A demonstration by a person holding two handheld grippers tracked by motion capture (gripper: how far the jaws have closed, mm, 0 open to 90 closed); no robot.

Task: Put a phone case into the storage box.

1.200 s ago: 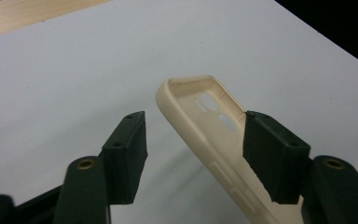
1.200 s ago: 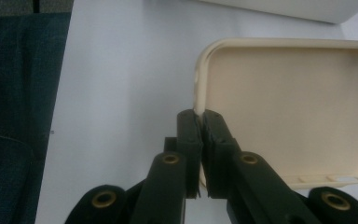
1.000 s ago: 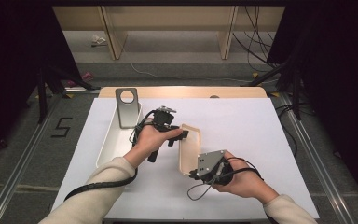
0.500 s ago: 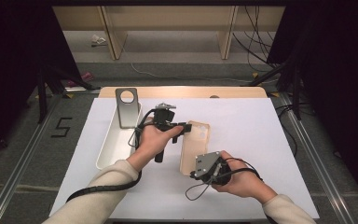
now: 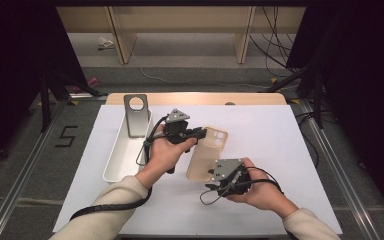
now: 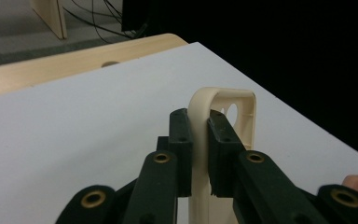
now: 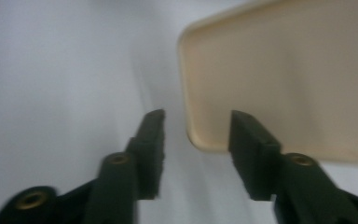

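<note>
High view first: the left gripper (image 5: 196,134) is clamping the upper edge of a beige phone case (image 5: 207,152), which is lying over the white table (image 5: 280,140) between the two hands. Left gripper view is showing the case's rim pinched tight between both jaws, camera cut-out end sticking up beyond them. Down at the case's near corner, the right gripper (image 7: 196,140) is letting go, its jaws having just been opening, spread apart with the case corner sitting just above the gap, pads clear of it. A white tray (image 5: 122,155) is resting at the left, a grey stand (image 5: 136,115) standing in its far end
</note>
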